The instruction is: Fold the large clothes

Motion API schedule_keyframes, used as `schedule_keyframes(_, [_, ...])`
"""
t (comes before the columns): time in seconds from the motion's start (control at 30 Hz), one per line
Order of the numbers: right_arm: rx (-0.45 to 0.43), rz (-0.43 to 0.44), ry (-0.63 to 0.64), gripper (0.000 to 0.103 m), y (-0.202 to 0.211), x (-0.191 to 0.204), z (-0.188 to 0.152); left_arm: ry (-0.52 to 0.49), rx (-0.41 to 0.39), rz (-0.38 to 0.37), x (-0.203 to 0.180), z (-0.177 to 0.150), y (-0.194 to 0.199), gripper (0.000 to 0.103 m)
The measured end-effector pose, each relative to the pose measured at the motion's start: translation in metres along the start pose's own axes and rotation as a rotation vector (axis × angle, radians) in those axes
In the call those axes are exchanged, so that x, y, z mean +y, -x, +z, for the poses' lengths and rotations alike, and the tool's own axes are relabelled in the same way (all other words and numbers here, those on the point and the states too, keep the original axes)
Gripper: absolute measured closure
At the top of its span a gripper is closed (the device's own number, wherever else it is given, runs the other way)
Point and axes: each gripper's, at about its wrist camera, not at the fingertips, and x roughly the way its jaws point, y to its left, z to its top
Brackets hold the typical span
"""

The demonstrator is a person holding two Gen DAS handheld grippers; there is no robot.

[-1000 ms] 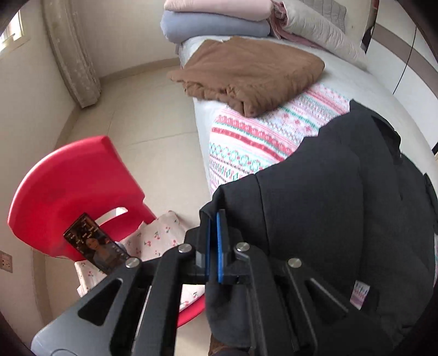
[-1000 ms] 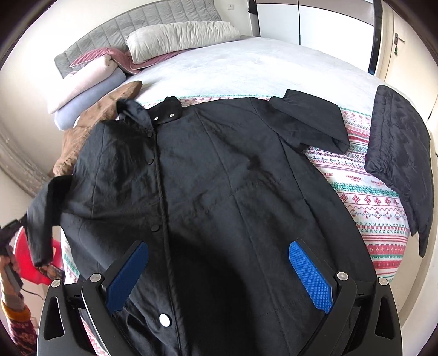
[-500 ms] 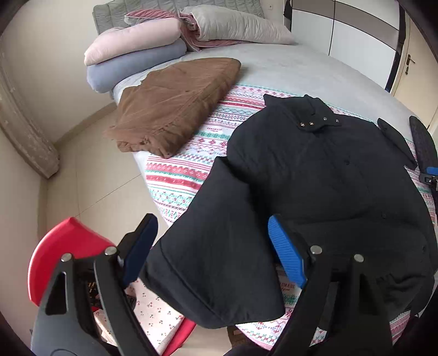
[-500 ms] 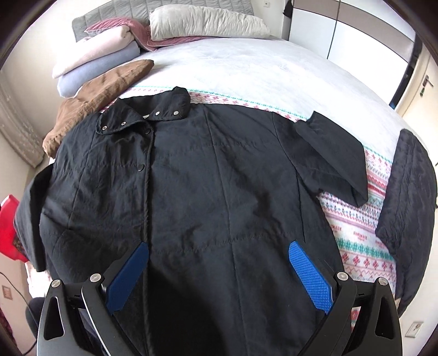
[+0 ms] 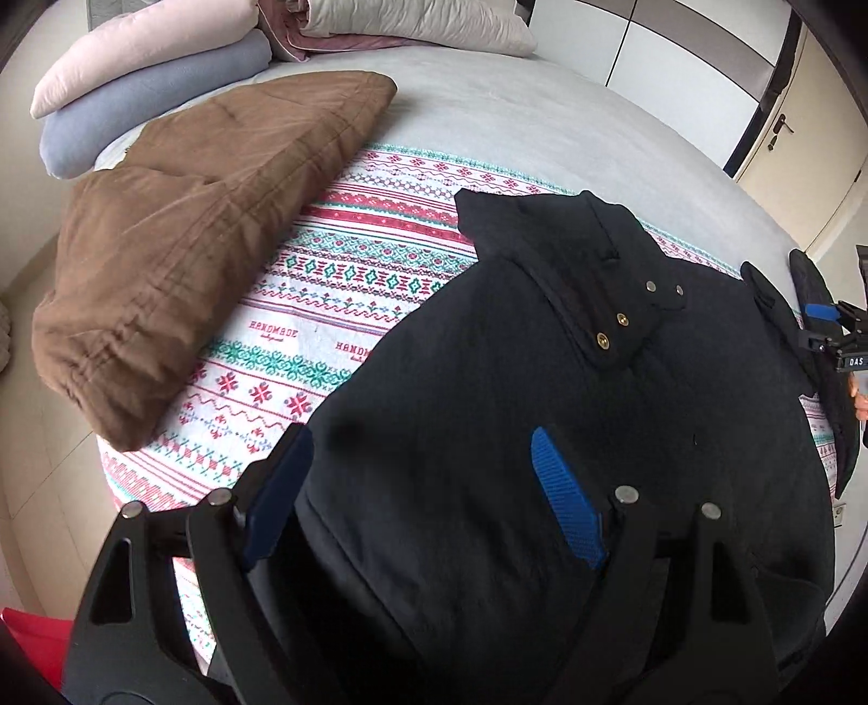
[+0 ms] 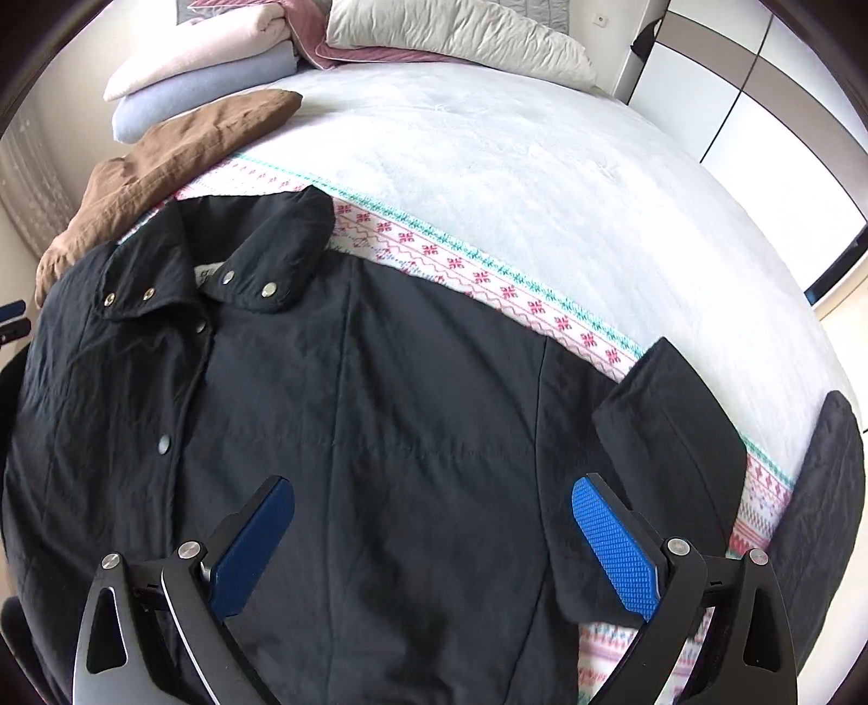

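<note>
A large black snap-button jacket [image 5: 515,347] lies front up on the patterned blanket [image 5: 336,271] on the bed; it also fills the right wrist view [image 6: 380,412]. Its collar [image 6: 244,260] points toward the pillows. One sleeve [image 6: 672,423] is folded at the right edge. My left gripper [image 5: 423,488] is open and empty, hovering over the jacket's left shoulder side. My right gripper [image 6: 434,531] is open and empty above the jacket's body. The right gripper also shows at the far right of the left wrist view [image 5: 835,325].
A folded brown garment [image 5: 190,228] lies left of the jacket. Stacked pink and blue blankets [image 6: 206,70] and pillows [image 6: 455,32] sit at the bed head. Another dark quilted garment [image 6: 824,488] lies at the right edge. A red chair [image 5: 32,645] stands at the lower left.
My left gripper let go of the jacket's sleeve, opened and moved up over the bed. The sleeve now lies on the jacket. My right gripper moved forward over the jacket, still open.
</note>
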Motion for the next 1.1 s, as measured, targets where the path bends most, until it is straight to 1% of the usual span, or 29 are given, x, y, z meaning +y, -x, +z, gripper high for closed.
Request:
schedule_keyframes(0.07, [-0.017,0.012,0.002,0.0,-0.015,-0.013,0.016,0.006,-0.001,-0.038,0.005,0.004,-0.012,0.02])
schedule_keyframes(0.17, [-0.059,0.054,-0.021,0.0,-0.036,-0.034,0.035,0.008,-0.006,-0.099,0.011,0.005,-0.023,0.02])
schedule_keyframes(0.27, [-0.048,0.068,-0.029,0.0,-0.065,-0.045,0.044,-0.009,-0.002,-0.144,0.013,0.005,-0.034,0.02])
schedule_keyframes(0.3, [-0.052,0.073,-0.021,0.0,-0.074,-0.046,0.044,-0.014,-0.003,-0.15,0.012,0.005,-0.039,0.02])
schedule_keyframes(0.37, [-0.063,0.05,0.026,0.0,-0.092,-0.042,0.039,-0.022,-0.004,-0.164,0.011,0.004,-0.045,0.02])
schedule_keyframes(0.47, [0.009,0.046,0.079,0.0,-0.122,-0.036,0.024,-0.026,0.014,-0.184,0.01,0.002,-0.057,0.02])
schedule_keyframes(0.53, [-0.034,0.061,0.049,0.0,-0.124,-0.038,0.018,-0.027,0.032,-0.192,0.009,0.0,-0.063,0.021])
schedule_keyframes(0.57, [-0.043,0.069,0.022,0.0,-0.123,-0.04,0.017,-0.025,0.04,-0.192,0.008,-0.001,-0.066,0.026])
schedule_keyframes(0.6, [-0.046,0.067,0.0,0.001,-0.122,-0.04,0.016,-0.021,0.046,-0.187,0.007,-0.001,-0.068,0.042])
schedule_keyframes(0.63, [-0.046,0.063,-0.014,0.008,-0.119,-0.039,0.015,-0.017,0.05,-0.183,0.006,-0.001,-0.068,0.057])
schedule_keyframes(0.67, [-0.053,0.059,-0.025,0.022,-0.115,-0.038,0.014,-0.004,0.063,-0.175,0.005,-0.001,-0.07,0.077])
schedule_keyframes(0.7, [-0.063,0.063,-0.041,0.033,-0.109,-0.039,0.012,0.021,0.074,-0.168,0.005,-0.001,-0.071,0.082])
schedule_keyframes(0.73, [-0.068,0.083,-0.065,0.058,-0.104,-0.041,0.011,0.039,0.068,-0.153,0.002,0.0,-0.07,0.087])
schedule_keyframes(0.77, [-0.071,0.11,-0.084,0.075,-0.099,-0.041,0.009,0.045,0.062,-0.129,-0.002,0.001,-0.069,0.092])
schedule_keyframes(0.8, [-0.08,0.109,-0.081,0.08,-0.094,-0.037,0.007,0.046,0.049,-0.095,-0.008,0.002,-0.066,0.094])
schedule_keyframes(0.87, [-0.113,0.02,-0.05,0.088,-0.082,-0.022,0.002,0.031,0.007,-0.011,-0.025,0.006,-0.057,0.096])
schedule_keyframes(0.93, [-0.165,-0.068,-0.056,0.09,-0.067,-0.01,-0.002,0.006,-0.059,0.062,-0.041,0.013,-0.044,0.096])
schedule_keyframes(1.03, [-0.26,-0.183,-0.095,0.091,-0.033,-0.012,-0.009,-0.052,-0.155,0.121,-0.067,0.033,-0.024,0.096])
schedule_keyframes(1.1, [-0.301,-0.26,-0.115,0.092,-0.012,-0.017,-0.014,-0.082,-0.184,0.137,-0.084,0.052,-0.017,0.097])
